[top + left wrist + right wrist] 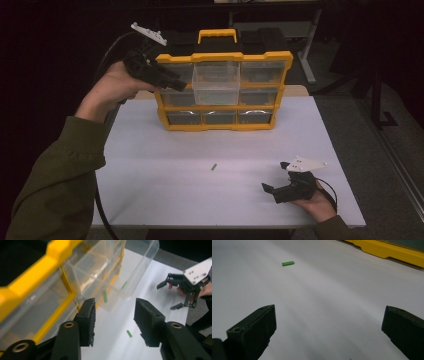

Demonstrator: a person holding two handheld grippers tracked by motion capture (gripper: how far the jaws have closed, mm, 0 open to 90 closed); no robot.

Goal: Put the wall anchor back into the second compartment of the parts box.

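At the top left corner of the organizer, about 10 o'clock on the table from your seat, your left gripper (165, 79) hangs in the air with its jaws parted and nothing between the pads. So it's let go, not gripping anything. In the left gripper view you can see table through the gap, and the clear drawer (117, 270) sits just past the jaw tips, at roughly 12 o'clock.

That drawer (216, 82) is the top middle one in the yellow organizer (222, 57), and it's pulled well out of its slot, sticking toward you. Through its clear wall there's at least one small green bit inside (105, 296), though I can't tell how many.

Your right gripper (278, 181) is parked down at 4 o'clock, resting on the white table (150, 190), jaws spread wide and empty too.

The green piece (213, 167) lies flat on the bare table near the middle, around 6 o'clock from the organizer and 10 o'clock from your right gripper. It's well apart from both tools and touching nothing.

My read on progress: opening the drawer looks done. What's left is picking up that loose green piece, dropping it into the open drawer, then pushing the drawer shut. Your right gripper seems better placed for the pickup.
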